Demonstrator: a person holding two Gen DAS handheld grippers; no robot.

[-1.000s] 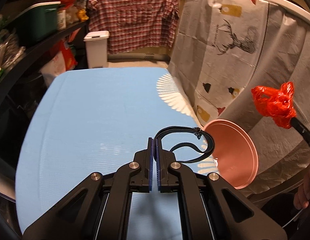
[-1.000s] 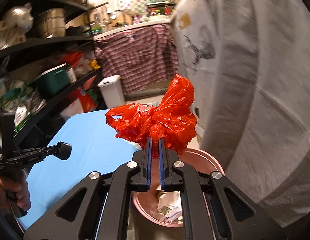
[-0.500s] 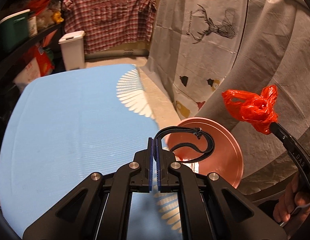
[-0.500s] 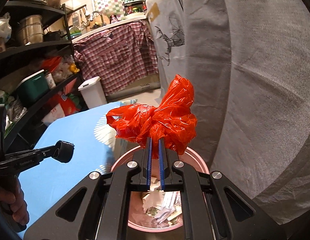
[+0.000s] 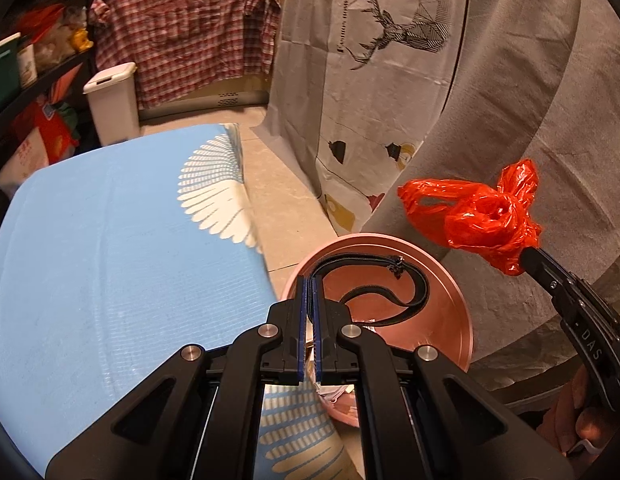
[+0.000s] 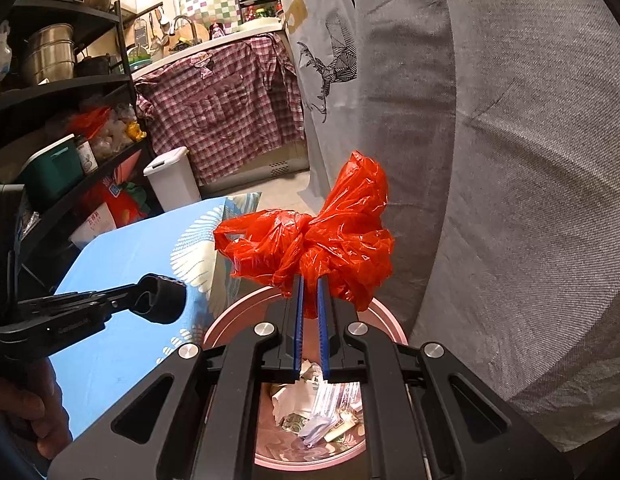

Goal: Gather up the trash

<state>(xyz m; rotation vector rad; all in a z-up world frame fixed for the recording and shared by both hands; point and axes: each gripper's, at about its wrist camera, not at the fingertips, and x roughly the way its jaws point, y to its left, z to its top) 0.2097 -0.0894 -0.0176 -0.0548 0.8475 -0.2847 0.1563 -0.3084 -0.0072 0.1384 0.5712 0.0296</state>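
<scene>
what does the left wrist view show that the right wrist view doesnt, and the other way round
Only the left wrist view shows the thin black zipper strip clamped in the left tool, looping over the bin mouth.

Only the right wrist view shows the crumpled paper and wrappers at the bin's bottom, plus the kitchen sink counter far behind.

Both show the round pink metal bin, the knotted red plastic bag held by the right tool, the blue mat, the white lidded bin and the hanging plaid shirt.
</scene>
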